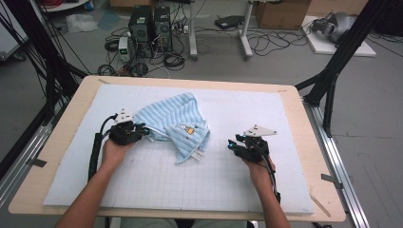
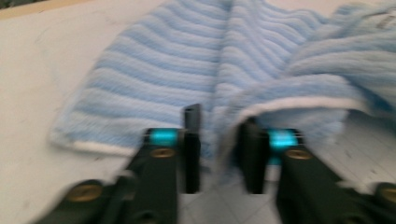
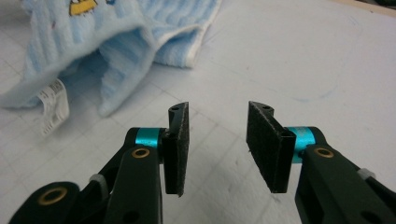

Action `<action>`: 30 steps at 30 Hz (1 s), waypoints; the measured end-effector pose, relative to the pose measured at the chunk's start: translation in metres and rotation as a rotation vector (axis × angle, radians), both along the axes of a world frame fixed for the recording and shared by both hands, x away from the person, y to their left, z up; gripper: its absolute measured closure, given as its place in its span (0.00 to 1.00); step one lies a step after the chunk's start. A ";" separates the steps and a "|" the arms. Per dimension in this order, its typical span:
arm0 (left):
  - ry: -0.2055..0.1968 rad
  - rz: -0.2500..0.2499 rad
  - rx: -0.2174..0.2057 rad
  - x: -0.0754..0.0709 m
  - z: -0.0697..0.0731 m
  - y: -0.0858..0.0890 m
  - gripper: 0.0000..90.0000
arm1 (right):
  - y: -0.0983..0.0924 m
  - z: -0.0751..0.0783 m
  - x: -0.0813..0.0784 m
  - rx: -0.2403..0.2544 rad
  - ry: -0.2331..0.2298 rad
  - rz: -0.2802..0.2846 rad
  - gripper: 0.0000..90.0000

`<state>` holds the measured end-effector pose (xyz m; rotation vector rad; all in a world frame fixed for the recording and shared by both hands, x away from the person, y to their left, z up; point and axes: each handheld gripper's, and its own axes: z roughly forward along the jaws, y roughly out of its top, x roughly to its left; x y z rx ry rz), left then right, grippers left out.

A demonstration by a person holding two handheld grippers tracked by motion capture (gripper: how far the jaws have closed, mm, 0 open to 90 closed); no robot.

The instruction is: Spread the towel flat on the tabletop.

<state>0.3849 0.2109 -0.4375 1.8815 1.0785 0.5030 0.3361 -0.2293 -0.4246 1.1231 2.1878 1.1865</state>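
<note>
Towel, pale blue terry with white hem, lying rumpled and partly doubled over at centre-left of white gridded mat, yellow embroidered motif facing up, care label hanging off near corner

Left gripper right at towel's left edge, jaws parted to a middling gap with a raised fold of hem between them, pads apparently not pinching it, though its own view is blurred. Right gripper resting on bare mat just right of towel, jaws moderately apart with nothing between, pointed toward the label corner

Likely step: taking two corners to spread or fold the cloth. To do it well:
- push left jaws deeper over the hem before closing, catching one layer only rather than the bunched fold
- slide right gripper low along the mat to the label corner, lower pad under the hem
- close both firmly, then lift and draw apart evenly, keeping hem lines straight against the grid

Risk: thick terry slipping from a shallow pinch, or two layers caught together

Wooden table beneath the mat
</note>
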 end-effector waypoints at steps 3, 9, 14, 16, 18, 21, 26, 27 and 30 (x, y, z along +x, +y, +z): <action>-0.011 0.018 -0.035 -0.004 0.003 0.003 0.54 | 0.007 0.000 0.005 0.009 -0.002 0.018 0.68; -0.041 -0.003 -0.067 -0.014 0.008 0.000 0.56 | 0.037 -0.008 0.018 0.033 0.052 0.104 0.70; -0.039 -0.005 -0.080 -0.014 0.007 0.002 0.59 | 0.076 -0.024 0.020 -0.043 0.090 0.188 0.68; -0.040 -0.015 -0.076 -0.015 0.007 0.001 0.61 | 0.077 -0.023 0.021 -0.048 0.084 0.191 0.78; -0.049 -0.031 -0.072 -0.015 0.007 0.000 0.67 | 0.076 -0.020 0.020 -0.086 0.052 0.202 0.96; -0.070 -0.078 -0.045 -0.017 0.007 -0.005 0.95 | 0.065 -0.017 0.019 -0.056 0.067 0.196 0.98; -0.086 -0.075 -0.043 -0.019 0.009 -0.006 0.95 | 0.069 -0.021 0.022 0.029 0.110 0.150 0.58; -0.092 -0.067 -0.046 -0.019 0.010 -0.006 0.92 | 0.073 -0.024 0.023 0.009 0.119 0.156 0.57; -0.099 -0.046 -0.064 -0.019 0.011 -0.005 0.86 | 0.082 -0.025 0.021 -0.051 0.108 0.186 0.81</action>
